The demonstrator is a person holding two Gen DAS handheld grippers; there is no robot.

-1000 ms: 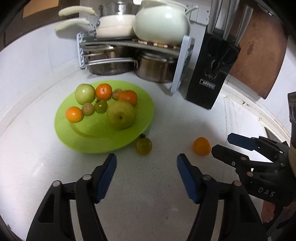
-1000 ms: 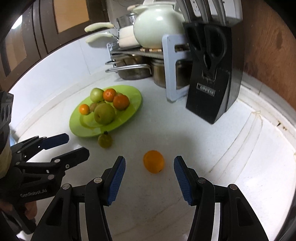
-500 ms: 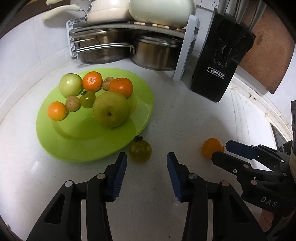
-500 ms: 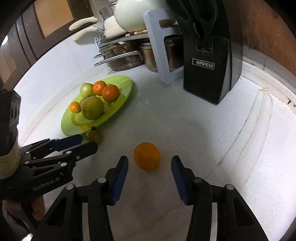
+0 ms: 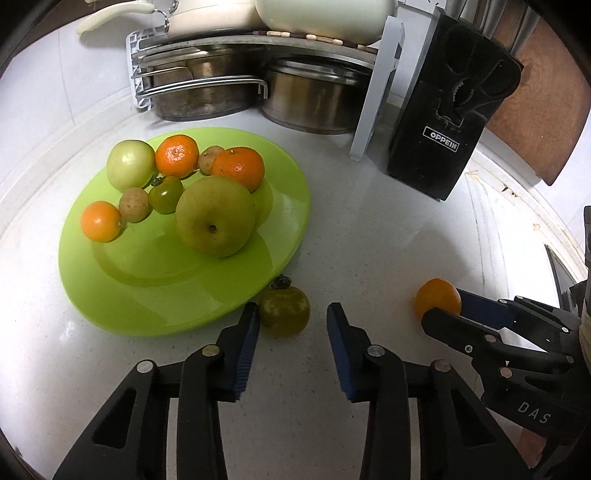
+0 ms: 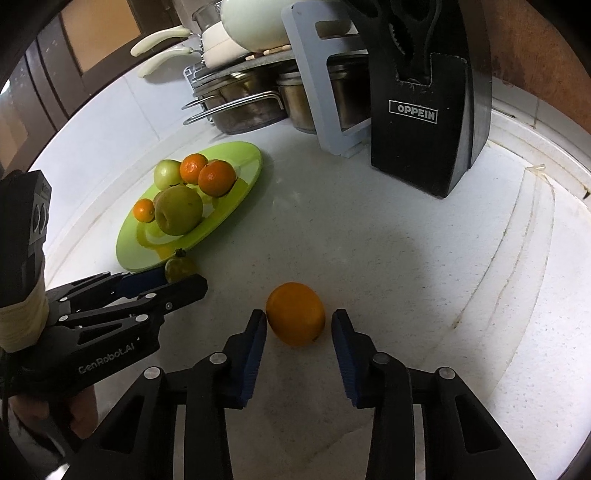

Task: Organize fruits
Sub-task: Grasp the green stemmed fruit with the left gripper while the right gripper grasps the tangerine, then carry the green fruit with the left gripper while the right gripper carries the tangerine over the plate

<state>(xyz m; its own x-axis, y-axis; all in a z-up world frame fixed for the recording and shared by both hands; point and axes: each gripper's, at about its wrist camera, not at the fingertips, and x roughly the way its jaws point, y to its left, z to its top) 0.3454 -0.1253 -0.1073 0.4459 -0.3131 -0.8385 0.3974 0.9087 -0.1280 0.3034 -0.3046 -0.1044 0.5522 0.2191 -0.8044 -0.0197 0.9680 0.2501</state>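
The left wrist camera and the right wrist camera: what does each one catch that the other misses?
Only the left view shows the small green tomato and two brownish fruits on the plate. Only the right view shows the wooden cabinet door and the hand holding the left gripper. Both show the green plate, the loose green fruit, the loose orange, and the right gripper, open.

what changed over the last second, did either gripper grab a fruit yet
Both grippers moved forward and narrowed: the left gripper now straddles the green fruit beside the plate, the right gripper straddles the orange. Neither has closed on its fruit. Both fruits and the plate's pile stayed put.
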